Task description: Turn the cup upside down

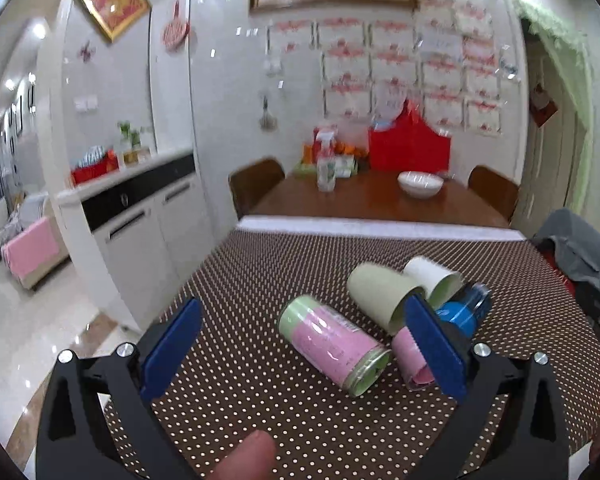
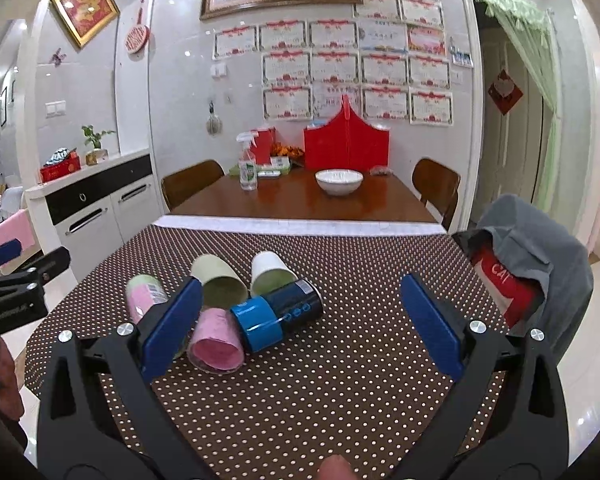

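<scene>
Several cups lie on their sides in a cluster on the dotted brown tablecloth (image 2: 340,360). A green-and-pink cup (image 1: 334,344) lies nearest my left gripper (image 1: 304,352), which is open and empty just short of it. A sage green cup (image 1: 378,294), a white cup (image 1: 432,276), a blue-and-black cup (image 1: 464,312) and a pink cup (image 1: 410,354) lie behind the right finger. In the right wrist view the pink cup (image 2: 218,344), blue-and-black cup (image 2: 278,314), sage cup (image 2: 220,278) and white cup (image 2: 270,270) lie left of centre. My right gripper (image 2: 304,328) is open and empty.
A wooden dining table (image 2: 300,200) stands behind, with a white bowl (image 2: 339,181), a spray bottle (image 2: 247,168) and a red bag (image 2: 346,144). A chair draped in grey cloth (image 2: 532,252) stands at the right. A white cabinet (image 2: 96,204) stands at the left.
</scene>
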A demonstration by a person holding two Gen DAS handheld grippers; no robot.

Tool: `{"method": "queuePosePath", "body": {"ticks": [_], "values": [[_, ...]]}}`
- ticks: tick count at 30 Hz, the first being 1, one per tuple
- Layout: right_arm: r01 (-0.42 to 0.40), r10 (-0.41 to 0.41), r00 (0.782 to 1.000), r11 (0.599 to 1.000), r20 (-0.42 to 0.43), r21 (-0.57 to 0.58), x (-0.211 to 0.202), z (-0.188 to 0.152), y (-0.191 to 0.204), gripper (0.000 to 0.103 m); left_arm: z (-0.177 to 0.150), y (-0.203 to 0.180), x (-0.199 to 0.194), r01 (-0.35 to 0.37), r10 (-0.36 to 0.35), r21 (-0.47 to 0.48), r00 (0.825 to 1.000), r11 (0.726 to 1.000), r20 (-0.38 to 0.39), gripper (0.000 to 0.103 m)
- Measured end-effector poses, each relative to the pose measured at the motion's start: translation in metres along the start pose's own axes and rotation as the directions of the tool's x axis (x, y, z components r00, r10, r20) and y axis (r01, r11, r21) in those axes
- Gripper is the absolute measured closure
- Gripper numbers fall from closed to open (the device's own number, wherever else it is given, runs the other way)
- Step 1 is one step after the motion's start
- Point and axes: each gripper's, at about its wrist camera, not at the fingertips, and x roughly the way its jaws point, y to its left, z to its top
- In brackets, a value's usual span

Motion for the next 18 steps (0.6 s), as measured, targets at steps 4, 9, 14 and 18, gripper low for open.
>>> {"method": "queuePosePath", "body": {"ticks": [4,9,14,18], "values": [[0.008,-0.007,0.998,1.000,-0.060,0.011,0.028,-0.004,-0.010,0.006,-0.004,0.004,0.049,0.000,-0.009,-0.060,0.989,0.998,-0.148,0.004],[0.008,-0.005,0.993,1.000,-0.118,0.024,0.058,-0.005,-0.019,0.006,-0.008,-0.001,0.094,-0.002,-0.022,-0.095,0.966,0.995,-0.256,0.004],[0.014,-0.010,0.988,0.999,-0.151,0.029,0.084,-0.002,-0.029,0.006,0.010,-0.023,0.109,0.007,-0.018,-0.045,0.970,0.999,-0.241,0.004],[0.022,-0.014,0.985,0.999,-0.174,0.048,0.104,0.003,-0.041,0.006,0.040,-0.065,0.132,0.080,-0.072,0.019,0.964,0.997,-0.255,0.004]]}}
